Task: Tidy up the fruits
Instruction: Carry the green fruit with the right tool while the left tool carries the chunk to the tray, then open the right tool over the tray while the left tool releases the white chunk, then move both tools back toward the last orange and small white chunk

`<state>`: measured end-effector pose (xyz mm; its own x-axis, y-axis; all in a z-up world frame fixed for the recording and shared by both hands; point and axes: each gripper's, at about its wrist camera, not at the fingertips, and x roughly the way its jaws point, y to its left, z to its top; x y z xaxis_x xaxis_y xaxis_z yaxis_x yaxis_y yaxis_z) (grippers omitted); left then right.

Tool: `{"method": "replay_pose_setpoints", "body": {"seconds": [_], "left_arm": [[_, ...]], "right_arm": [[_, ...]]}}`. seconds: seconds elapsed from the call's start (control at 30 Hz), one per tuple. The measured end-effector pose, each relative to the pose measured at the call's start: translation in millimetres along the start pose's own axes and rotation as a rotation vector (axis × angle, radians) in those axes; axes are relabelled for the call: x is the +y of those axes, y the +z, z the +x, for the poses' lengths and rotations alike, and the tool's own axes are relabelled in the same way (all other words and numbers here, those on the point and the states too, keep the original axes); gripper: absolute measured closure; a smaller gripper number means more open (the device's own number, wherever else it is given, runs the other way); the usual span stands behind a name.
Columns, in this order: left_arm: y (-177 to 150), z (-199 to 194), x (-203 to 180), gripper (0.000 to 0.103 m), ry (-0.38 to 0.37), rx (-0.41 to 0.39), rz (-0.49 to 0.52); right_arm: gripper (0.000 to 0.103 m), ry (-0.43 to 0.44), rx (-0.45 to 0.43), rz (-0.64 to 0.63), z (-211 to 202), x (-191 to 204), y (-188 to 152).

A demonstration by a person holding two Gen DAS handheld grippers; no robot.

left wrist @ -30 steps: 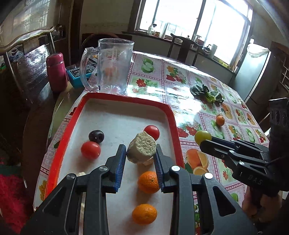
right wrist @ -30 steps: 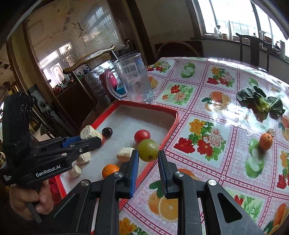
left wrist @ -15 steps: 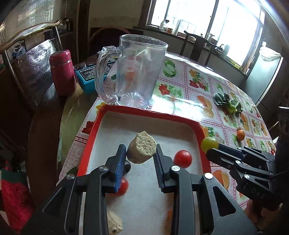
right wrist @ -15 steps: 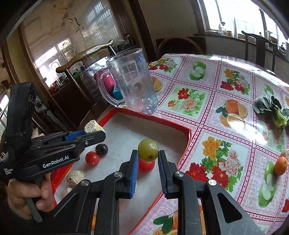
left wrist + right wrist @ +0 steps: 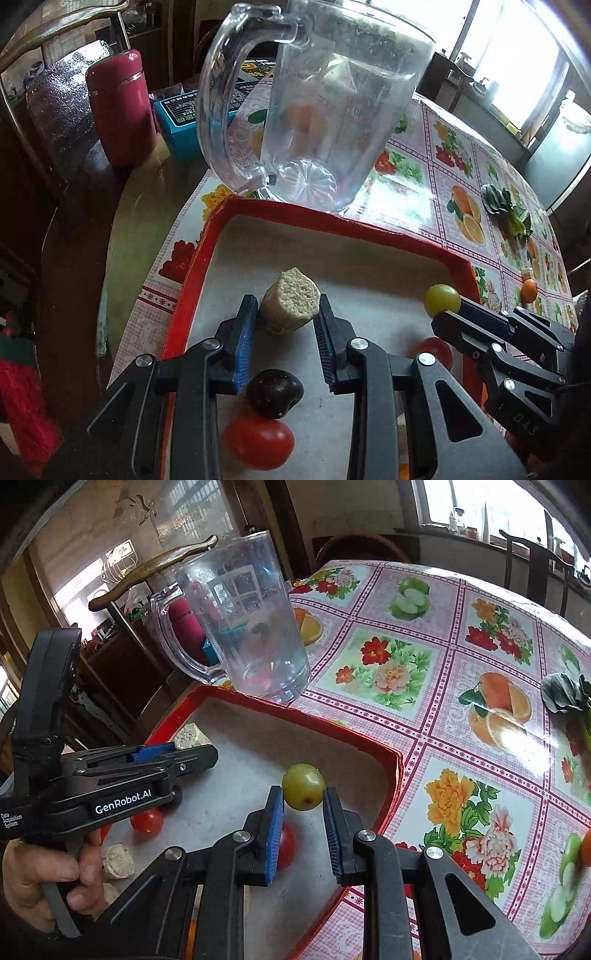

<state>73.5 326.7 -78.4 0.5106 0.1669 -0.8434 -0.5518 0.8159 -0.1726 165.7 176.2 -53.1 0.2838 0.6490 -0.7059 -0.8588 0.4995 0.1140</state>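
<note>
On my far left I see a red flask (image 5: 122,107) standing beside a teal box (image 5: 184,122), both beyond the tabletop (image 5: 443,173) edge. Next comes the clear pitcher (image 5: 321,110), upright on the flowered cloth and just behind the far rim of the red tray (image 5: 192,280). My left tongs (image 5: 286,310) are narrowed on a pale spongy chunk (image 5: 293,299), pinched between both blue pads and held above the tray's grey floor near its far left corner. Below those tongs, on the tray, a dark plum (image 5: 275,393) sits touching a red tomato (image 5: 258,443) nearer me. Further right a second tomato (image 5: 430,352) lies on the tray, partly hidden behind the black frame. My right tongs (image 5: 303,805) are closed on a green grape-like fruit (image 5: 303,786), gripped at the very tips and held over the tray near its right wall; from the left wrist view the same fruit shows at the tip of that tool, above the tray's right rim. In the right wrist view my left hand (image 5: 40,882) grips the other handle, and a pale lump (image 5: 118,860) rests on the tray just beside it. To the right, out on the cloth, a leafy green (image 5: 508,214) lies well apart from the tray, and a small orange (image 5: 529,290) sits nearer the tray's right side
</note>
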Motion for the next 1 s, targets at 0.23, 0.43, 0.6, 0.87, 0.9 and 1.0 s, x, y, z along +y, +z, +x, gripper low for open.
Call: {"method": "replay_pose_setpoints", "body": {"seconds": [0.23,0.43,0.6,0.87,0.9,1.0], "left_arm": [[-1.8,-1.0,-3.4,0.064,0.033,0.001,0.019],[-10.0,-20.7,-7.7,0.054,0.036,-0.051,0.026],[-21.4,-37.0,-15.1,0.054,0.01,-0.079,0.026],[-37.7,-50.4,-43.7,0.054,-0.048,-0.08,0.059],[-39.1,-52.1,-48.1,0.054,-0.054,-0.081,0.064],[-42.4,-56.3,-60.6,0.054,-0.066,-0.085,0.081]], "right_arm": [[0.073,0.012,-0.003,0.013,-2.0,-3.7,-2.2],[0.072,0.033,-0.044,0.026,-28.3,-5.6,-12.4],[0.072,0.036,-0.087,0.051,-56.8,-13.5,-25.7],[0.071,0.01,-0.1,0.111,-86.7,-42.0,-53.8],[0.071,0.006,-0.102,0.12,-90.1,-46.3,-57.6],[0.071,-0.009,-0.106,0.146,-99.5,-61.5,-68.4]]}}
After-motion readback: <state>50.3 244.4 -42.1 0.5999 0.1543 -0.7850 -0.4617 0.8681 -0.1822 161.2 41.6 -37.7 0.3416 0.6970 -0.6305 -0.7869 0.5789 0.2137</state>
